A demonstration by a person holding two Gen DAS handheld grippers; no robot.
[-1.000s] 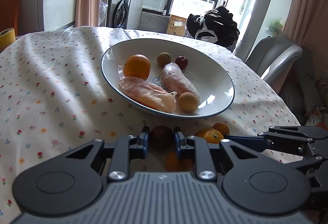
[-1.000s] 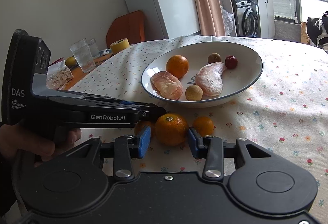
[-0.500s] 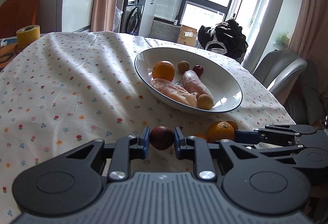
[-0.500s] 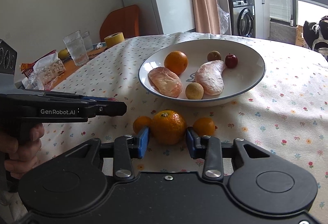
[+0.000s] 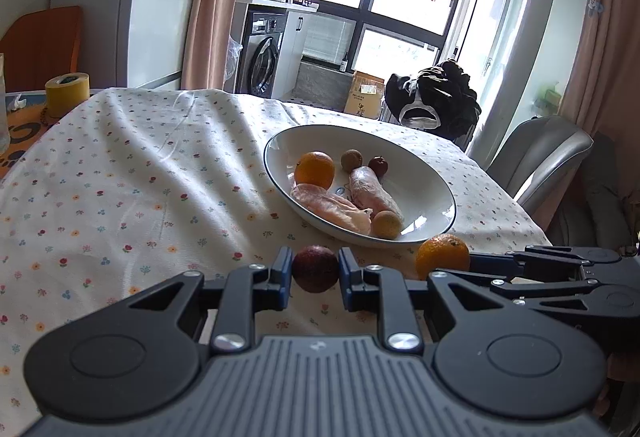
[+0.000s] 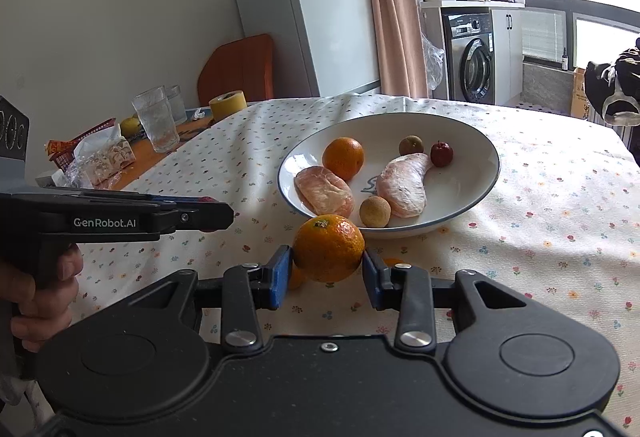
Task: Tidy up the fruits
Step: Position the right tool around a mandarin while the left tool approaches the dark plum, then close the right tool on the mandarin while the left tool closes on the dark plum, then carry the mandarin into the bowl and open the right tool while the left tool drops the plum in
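Blue pads of your left gripper are clamped on a dark red round fruit, held above the floral tablecloth just short of the plate's near rim. Your right gripper is closed on a mandarin, green stem end up, lifted off the cloth in front of the plate. From the left wrist view that same mandarin shows to the right, pinched at the tip of the right gripper, just beside the plate edge. Two small orange fruits peek out behind the held mandarin in the right view, one under the left pad, one by the right pad, both on the cloth.

In the white blue-rimmed plate: an orange, two peeled pomelo segments, two tan longan-like balls, one small red fruit.

Your left hand grips the left gripper's handle at the right view's left edge. Further out on the bare table end: drinking glasses, yellow tape roll, snack wrappers.
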